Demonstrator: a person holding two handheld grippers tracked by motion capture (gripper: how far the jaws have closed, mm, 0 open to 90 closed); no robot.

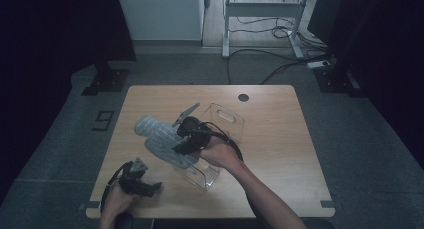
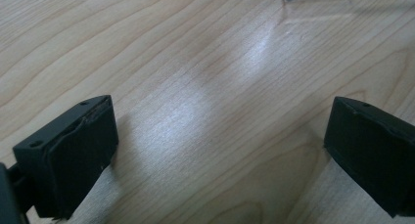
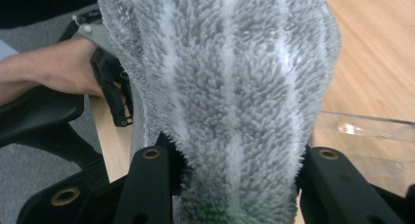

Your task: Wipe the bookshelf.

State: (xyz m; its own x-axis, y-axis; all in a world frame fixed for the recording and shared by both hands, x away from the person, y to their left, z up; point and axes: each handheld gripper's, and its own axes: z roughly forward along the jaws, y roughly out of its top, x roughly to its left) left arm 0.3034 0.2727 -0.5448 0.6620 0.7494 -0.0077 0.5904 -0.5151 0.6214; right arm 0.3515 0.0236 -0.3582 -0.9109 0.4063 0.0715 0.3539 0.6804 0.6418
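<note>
Fluffy grey-and-white striped slipper (image 3: 230, 87), long and plush.

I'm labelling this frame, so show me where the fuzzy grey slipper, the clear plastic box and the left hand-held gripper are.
fuzzy grey slipper (image 1: 159, 138), high view, mid upper.
clear plastic box (image 1: 206, 177), high view, near wall.
left hand-held gripper (image 1: 156, 187), high view, between fingertips.

1. One fluffy grey striped towel (image 1: 161, 139) is counted on the counter (image 1: 280, 154).
2. Two clear plastic containers are counted: one (image 1: 227, 120) toward the far edge, one (image 1: 202, 174) nearer.
3. Two grippers are counted: left (image 1: 145, 185), right (image 1: 184, 141).
</note>
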